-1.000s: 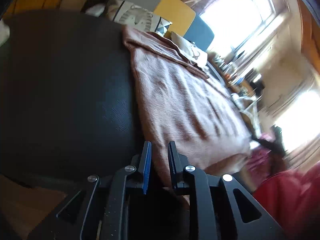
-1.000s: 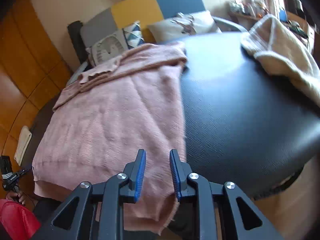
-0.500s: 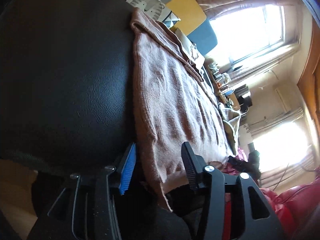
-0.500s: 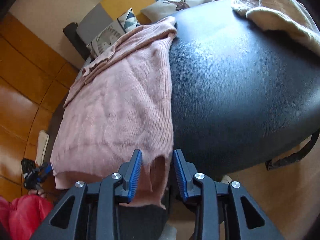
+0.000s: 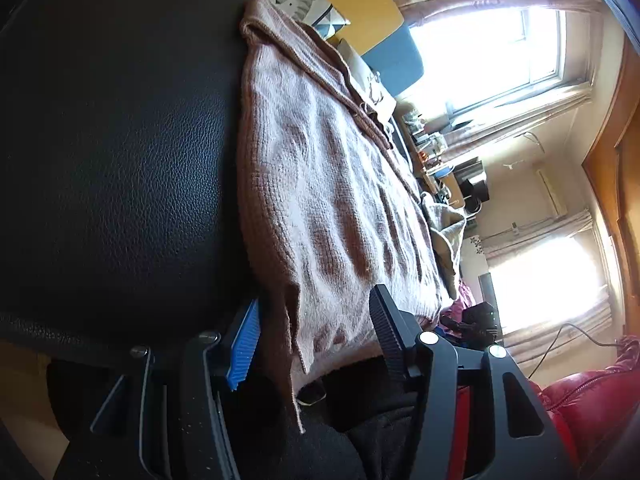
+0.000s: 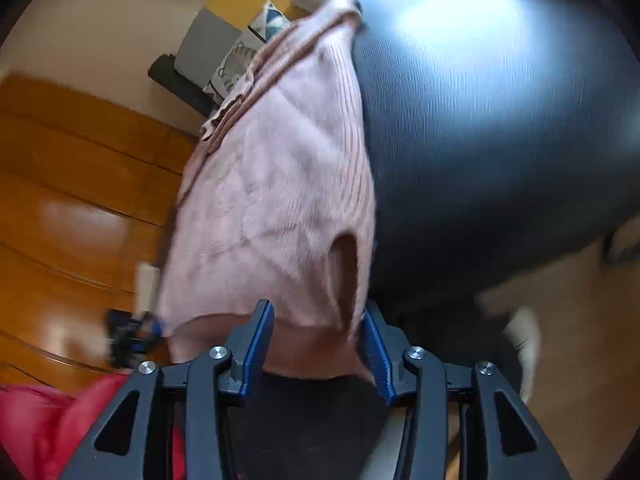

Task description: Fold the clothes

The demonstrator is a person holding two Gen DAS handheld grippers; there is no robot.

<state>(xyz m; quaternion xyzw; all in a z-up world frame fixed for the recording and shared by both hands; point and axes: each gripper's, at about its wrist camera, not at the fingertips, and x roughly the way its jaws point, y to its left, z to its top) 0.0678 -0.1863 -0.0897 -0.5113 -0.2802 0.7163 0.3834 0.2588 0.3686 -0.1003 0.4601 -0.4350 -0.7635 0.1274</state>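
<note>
Black table point(image 5: 112, 152) under pink sweater point(image 5: 320, 184); hem overhangs, blurred. Left tool point(image 5: 316, 332), right tool point(image 6: 318, 332) both spread, straddling hem.

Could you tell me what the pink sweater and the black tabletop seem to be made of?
The pink sweater looks like soft knitted yarn, with visible ribbed stitches. The black tabletop looks like leather or imitation leather: pebbled grain, slight sheen.

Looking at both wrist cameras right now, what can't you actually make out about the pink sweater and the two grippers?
- Right wrist: pink sweater and black table are motion-blurred, so the knit is unreadable.
- Left wrist: the sweater's far edge drops out of sight behind its own body.
- Both views: whether the open left gripper or right gripper touches the hem is unclear.
</note>
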